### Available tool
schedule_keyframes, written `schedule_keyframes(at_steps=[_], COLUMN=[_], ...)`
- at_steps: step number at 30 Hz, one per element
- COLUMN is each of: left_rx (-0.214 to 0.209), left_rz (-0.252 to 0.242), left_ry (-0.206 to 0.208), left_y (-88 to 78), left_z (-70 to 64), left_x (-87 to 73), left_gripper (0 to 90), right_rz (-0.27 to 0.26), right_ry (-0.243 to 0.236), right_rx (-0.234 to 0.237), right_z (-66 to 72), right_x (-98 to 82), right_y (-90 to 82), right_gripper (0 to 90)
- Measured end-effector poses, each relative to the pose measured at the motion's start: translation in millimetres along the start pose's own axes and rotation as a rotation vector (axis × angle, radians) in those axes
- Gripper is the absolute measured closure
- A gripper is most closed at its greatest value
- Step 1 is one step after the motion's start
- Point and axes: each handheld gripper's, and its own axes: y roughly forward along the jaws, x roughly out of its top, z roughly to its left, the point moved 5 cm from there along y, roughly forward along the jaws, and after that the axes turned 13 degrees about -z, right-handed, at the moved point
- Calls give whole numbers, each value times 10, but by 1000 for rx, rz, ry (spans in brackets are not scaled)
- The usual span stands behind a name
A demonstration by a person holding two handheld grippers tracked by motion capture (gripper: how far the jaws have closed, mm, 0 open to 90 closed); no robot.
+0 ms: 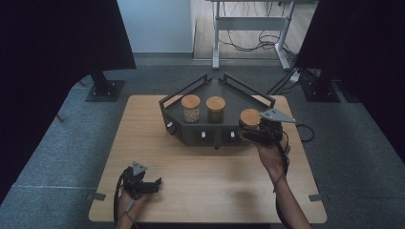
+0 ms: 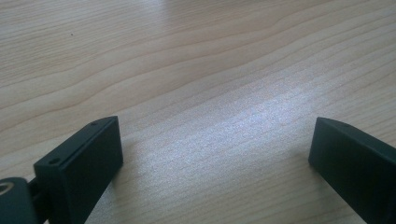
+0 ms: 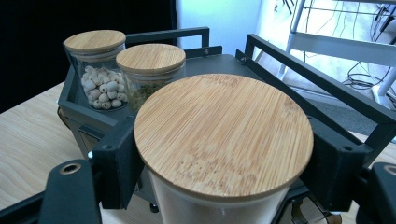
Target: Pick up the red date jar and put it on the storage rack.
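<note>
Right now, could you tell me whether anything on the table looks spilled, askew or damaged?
Nothing stands out. Two lidded jars stand upright on the dark rack, and the right gripper holds a third jar upright beside them.

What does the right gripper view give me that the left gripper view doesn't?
Right gripper view alone: the right gripper with jaws shut on a glass jar with a bamboo lid, two more lidded jars behind it, one of pale round pieces and one of greenish contents, all at the dark railed tray. Left gripper view alone: the left gripper, jaws wide open with nothing between them. Shared: the light wooden tabletop.
</note>
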Motion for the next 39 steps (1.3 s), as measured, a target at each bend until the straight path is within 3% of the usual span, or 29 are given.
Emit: schedule_keyframes(at_steps=[39], left_rx=[-2], left_rz=[0], left_ry=[1], left_y=[0], left_z=[-1], left_x=[0], left_gripper=[28], right_rz=[1], right_ry=[-21], right_rx=[-46], right_z=[-124], right_x=[121], right_y=[326], right_gripper=[236])
